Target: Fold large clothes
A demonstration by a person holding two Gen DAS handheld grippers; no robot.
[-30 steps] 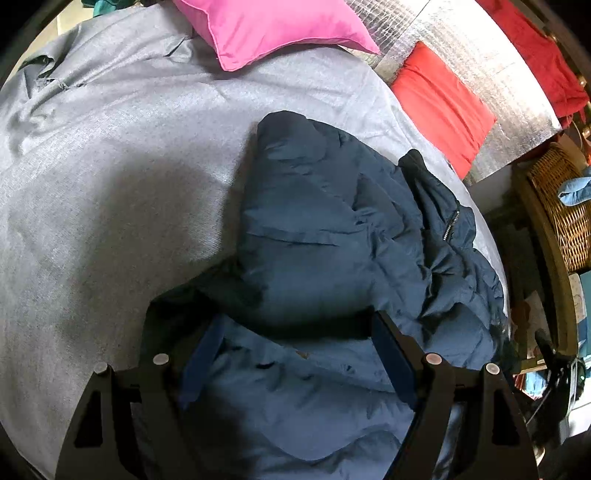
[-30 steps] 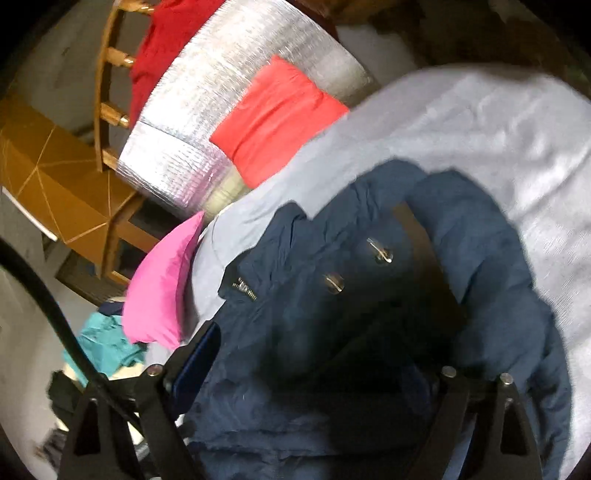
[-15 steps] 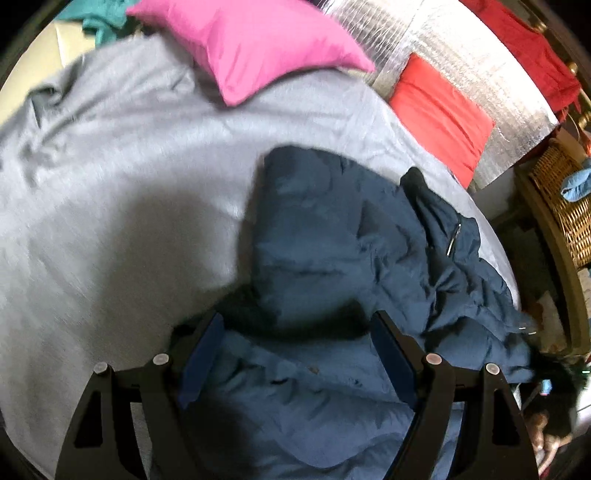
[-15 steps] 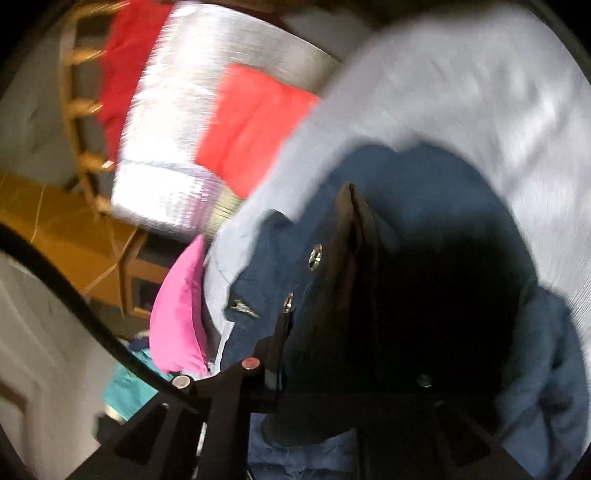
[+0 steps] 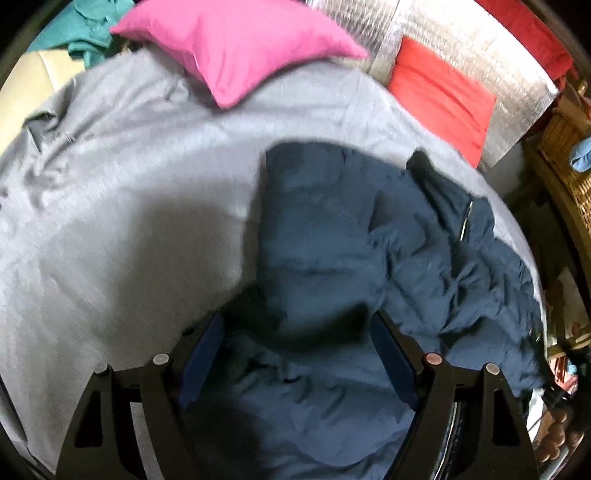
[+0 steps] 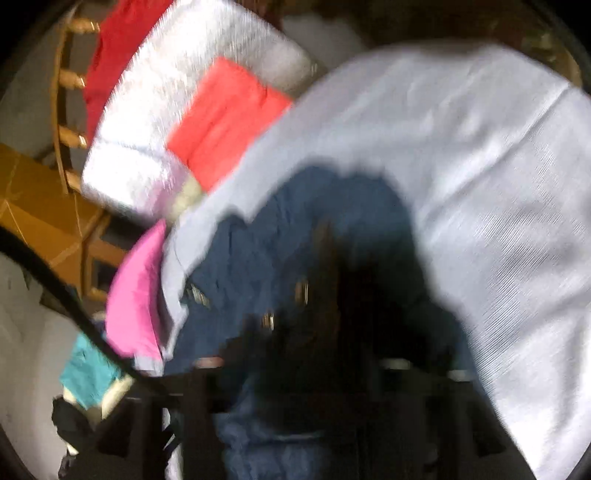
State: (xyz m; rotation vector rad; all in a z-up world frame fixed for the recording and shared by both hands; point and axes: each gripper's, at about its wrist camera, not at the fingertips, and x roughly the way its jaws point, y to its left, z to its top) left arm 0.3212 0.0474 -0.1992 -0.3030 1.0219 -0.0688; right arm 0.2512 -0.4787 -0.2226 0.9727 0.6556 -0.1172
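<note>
A dark navy puffer jacket (image 5: pixel 369 240) lies crumpled on a grey bedsheet (image 5: pixel 129 192). My left gripper (image 5: pixel 295 332) is open, its blue-padded fingers (image 5: pixel 391 358) spread just above the jacket's near part with fabric between them. In the right wrist view the jacket (image 6: pixel 295 240) shows with metal snaps. The right gripper (image 6: pixel 310 354) is blurred and dark, its fingers drawn close together with a dark fold of jacket between them.
A pink pillow (image 5: pixel 236 48) and a red cushion (image 5: pixel 439 99) against a silver quilted pad (image 5: pixel 480 44) lie at the bed's head. A wicker basket (image 5: pixel 569 162) stands right of the bed. Teal cloth (image 5: pixel 88 26) lies beyond it. Wooden chair (image 6: pixel 70 110) behind.
The left gripper pulled back and rose a little, still open. The right gripper closed from wide open onto a fold of the jacket and is moving fast, blurring the view.
</note>
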